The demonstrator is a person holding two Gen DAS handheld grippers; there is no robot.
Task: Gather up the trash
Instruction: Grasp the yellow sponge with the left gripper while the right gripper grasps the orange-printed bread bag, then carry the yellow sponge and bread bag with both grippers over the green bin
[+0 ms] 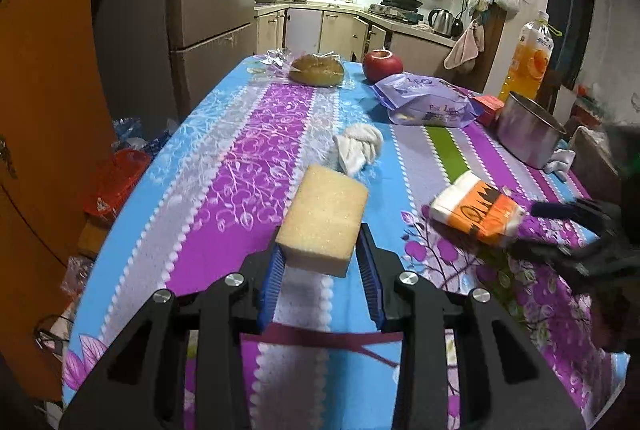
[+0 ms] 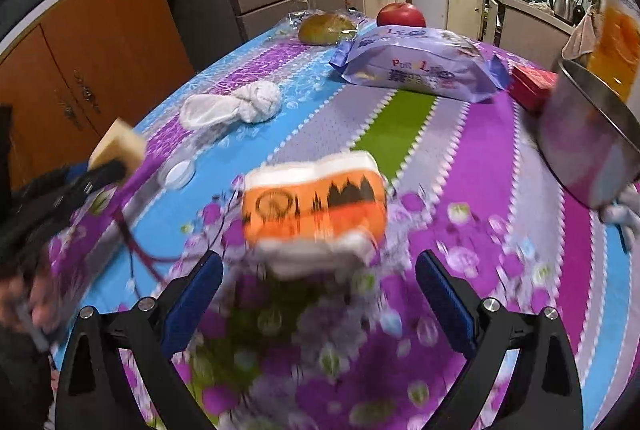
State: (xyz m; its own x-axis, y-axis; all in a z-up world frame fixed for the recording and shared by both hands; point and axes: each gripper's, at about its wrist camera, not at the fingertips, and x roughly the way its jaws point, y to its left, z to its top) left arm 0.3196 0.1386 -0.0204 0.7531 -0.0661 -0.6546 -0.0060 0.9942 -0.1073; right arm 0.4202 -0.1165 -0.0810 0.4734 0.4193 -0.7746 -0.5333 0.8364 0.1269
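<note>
You see a pale yellow sponge block (image 1: 323, 219), an orange and white tissue pack with black shapes (image 2: 316, 208), and a round red apple (image 1: 382, 64).

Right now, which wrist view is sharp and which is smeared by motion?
Left wrist view: sharp on the sponge in the left gripper, though the right gripper at its edge smears. Right wrist view: tissue pack and tablecloth blurred.

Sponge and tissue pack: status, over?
Left claw shut on sponge. Right claw open, short of orange tissue pack. Nothing between them.
</note>
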